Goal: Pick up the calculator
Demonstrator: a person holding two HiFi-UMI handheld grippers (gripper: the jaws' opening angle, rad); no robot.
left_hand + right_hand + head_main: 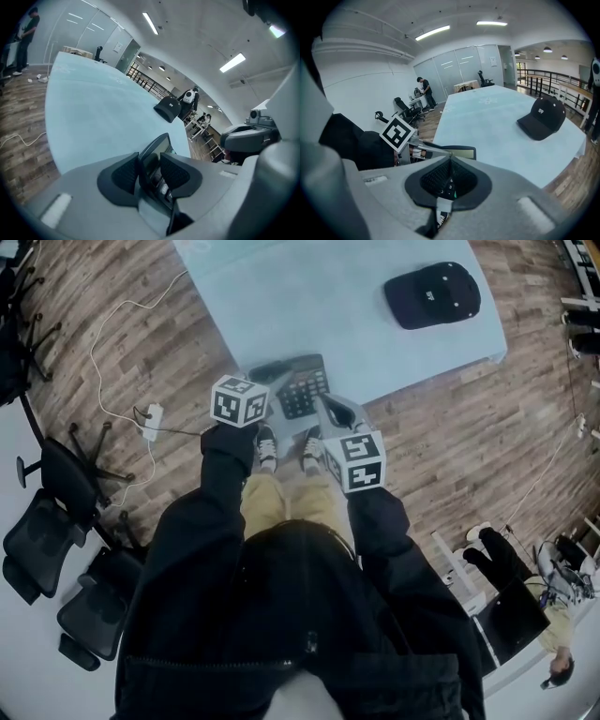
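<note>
The calculator (298,385) sits at the worktop's (309,296) near edge. The right gripper (449,180) pinches its right side. The left gripper (150,171), spread, straddles its left end.

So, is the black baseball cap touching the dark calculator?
No, the black baseball cap lies well apart from the dark calculator.

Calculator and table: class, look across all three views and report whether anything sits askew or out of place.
The calculator stands out: it looks tilted and partly past the table's near edge, pinched at one side by the right gripper, with the left gripper open around it. The cap lies normally.
</note>
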